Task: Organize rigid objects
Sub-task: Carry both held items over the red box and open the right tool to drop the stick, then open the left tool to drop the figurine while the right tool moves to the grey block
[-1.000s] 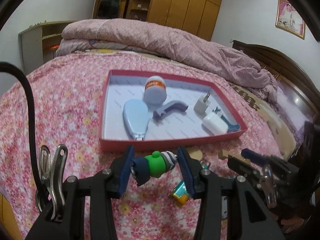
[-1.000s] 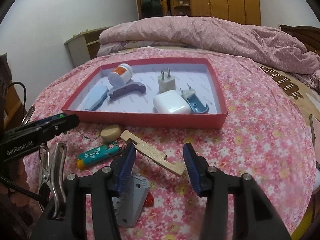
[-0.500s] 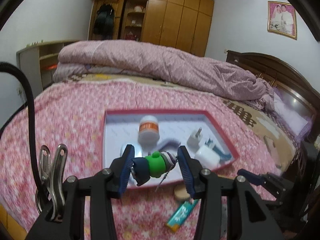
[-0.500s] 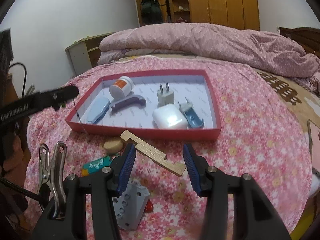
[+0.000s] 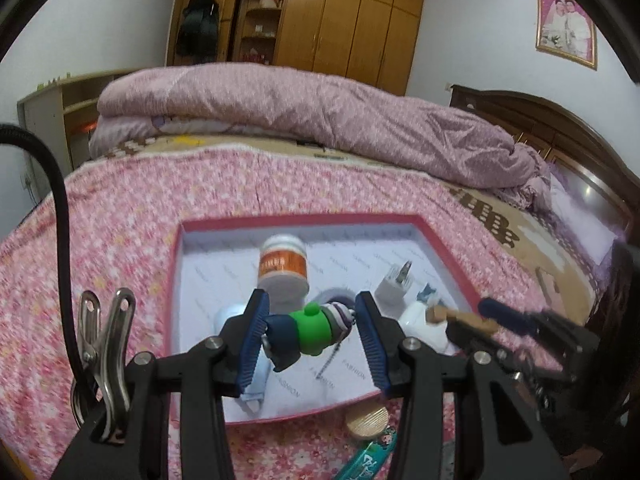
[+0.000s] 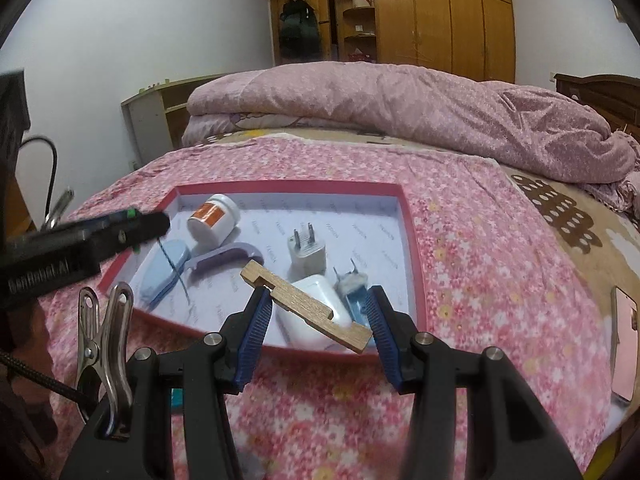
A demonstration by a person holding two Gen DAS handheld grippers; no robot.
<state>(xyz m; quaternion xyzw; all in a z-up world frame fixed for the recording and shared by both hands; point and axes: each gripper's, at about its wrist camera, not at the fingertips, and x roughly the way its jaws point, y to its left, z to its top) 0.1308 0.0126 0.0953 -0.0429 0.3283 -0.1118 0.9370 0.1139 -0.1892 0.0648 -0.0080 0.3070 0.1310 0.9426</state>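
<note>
— Two things are held at once? What grips what?

— Yes. The left tool (image 5: 310, 330) is clamped on a small toy figure (image 5: 308, 330) with a green middle and a dark blue end, a thin chain hanging below it. The right tool (image 6: 316, 320) pinches a notched wooden strip (image 6: 306, 306) lying slantwise across its jaws, both pads pressed on it.

— Where are they relative to the tray?

— Both are up in the air, just above the near edge of the red tray (image 6: 412, 240), which sits ahead of and below each tool.

— What lies in the tray?

— Beyond the right tool: a white case (image 6: 316, 312) directly behind the strip, a blue-and-white piece (image 6: 354, 292) beside it, a white plug adapter (image 6: 306, 256) further ahead, then a purple curved handle (image 6: 226, 258), a pale blue oval object (image 6: 164, 270) and a white jar with an orange label (image 6: 214, 216) toward the left.

— And outside it?

— Under the left tool, on the pink flowered bedspread (image 5: 120, 240), a round wooden disc (image 5: 366, 420) and a teal packet (image 5: 370, 456) lie just short of the tray.
</note>
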